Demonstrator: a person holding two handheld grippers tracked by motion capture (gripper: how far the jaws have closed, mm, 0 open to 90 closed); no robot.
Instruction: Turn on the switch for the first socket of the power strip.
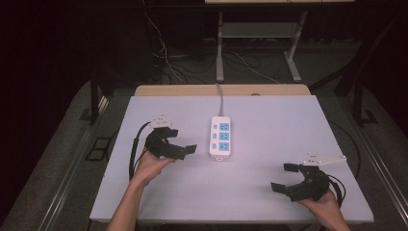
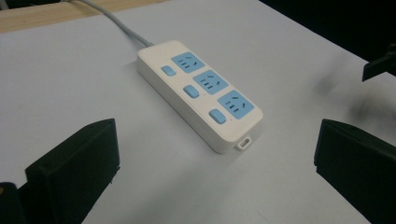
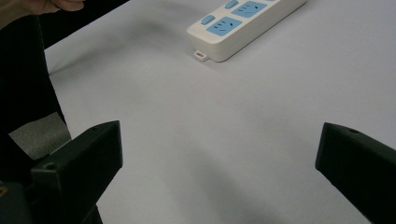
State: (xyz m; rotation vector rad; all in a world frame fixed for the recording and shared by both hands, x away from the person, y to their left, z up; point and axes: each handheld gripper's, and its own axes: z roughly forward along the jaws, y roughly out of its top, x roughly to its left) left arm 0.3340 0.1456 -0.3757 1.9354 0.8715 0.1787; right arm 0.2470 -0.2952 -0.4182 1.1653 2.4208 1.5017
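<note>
Your right gripper (image 1: 287, 177), lower right, and left gripper (image 1: 184, 146) gape wide; white power strip (image 1: 221, 137) sits mid-frame on the table (image 1: 269, 125).

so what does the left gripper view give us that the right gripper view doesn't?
Left gripper view alone: the whole white power strip with all three blue sockets, its grey cable, the wooden table edge, and a black jaw of the right gripper at the far edge.

Right gripper view alone: the strip's near end and part of a hand.

Both: the pale table surface, open black jaws in front.
</note>
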